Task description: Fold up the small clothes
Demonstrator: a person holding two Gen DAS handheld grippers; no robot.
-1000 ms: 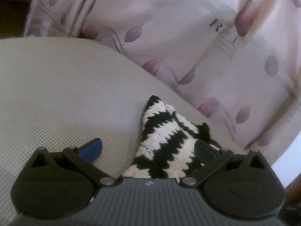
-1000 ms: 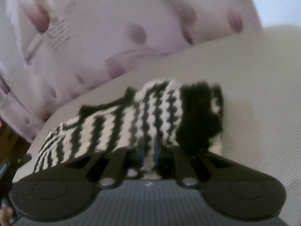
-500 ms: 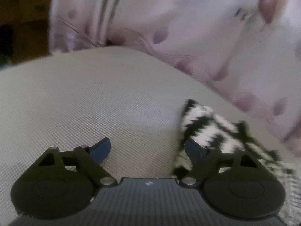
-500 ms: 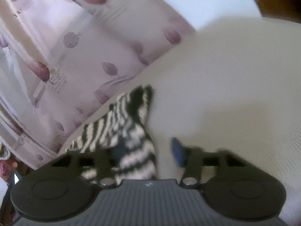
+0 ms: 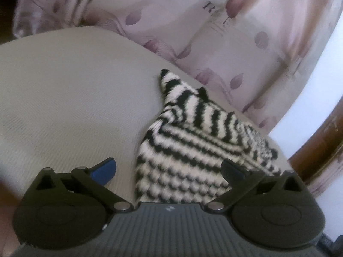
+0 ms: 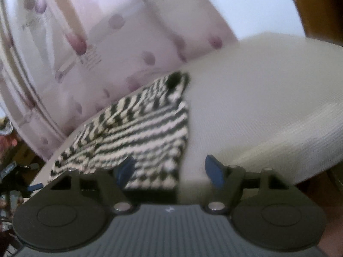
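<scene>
A: Where is the black-and-white striped knitted garment?

B: Lower centre-right of the left wrist view, lying on the beige woven cushioned surface. In the right wrist view the garment fills the centre-left, its far edge near the rim of the surface, with the pale pink leaf-print curtain behind.

A: Shape of the cloth?

B: One layer lies over another; stripes run in two directions and meet at a diagonal crease. A pointed corner sticks up toward the upper centre of the left view. I judge it partly folded, not yet squared.

A: Left gripper?

B: Jaws spread wide, nothing between them. The left blue pad is over bare surface, the right pad over the knit. It hovers at the garment's near edge, probably placed to take that edge for the next fold.

A: Right gripper?

B: Jaws also apart and empty. The left pad overlaps the garment's near corner in the lower centre; the right pad is over plain surface. Whether the pad touches the cloth, I cannot tell; the view is blurred.

A: Reason for both released?

B: Judgement only: the cloth rests flat under its own weight, so neither needs to grip before choosing new points.

A: Risk?

B: Loose knit may stretch or drag the lower layer.
</scene>
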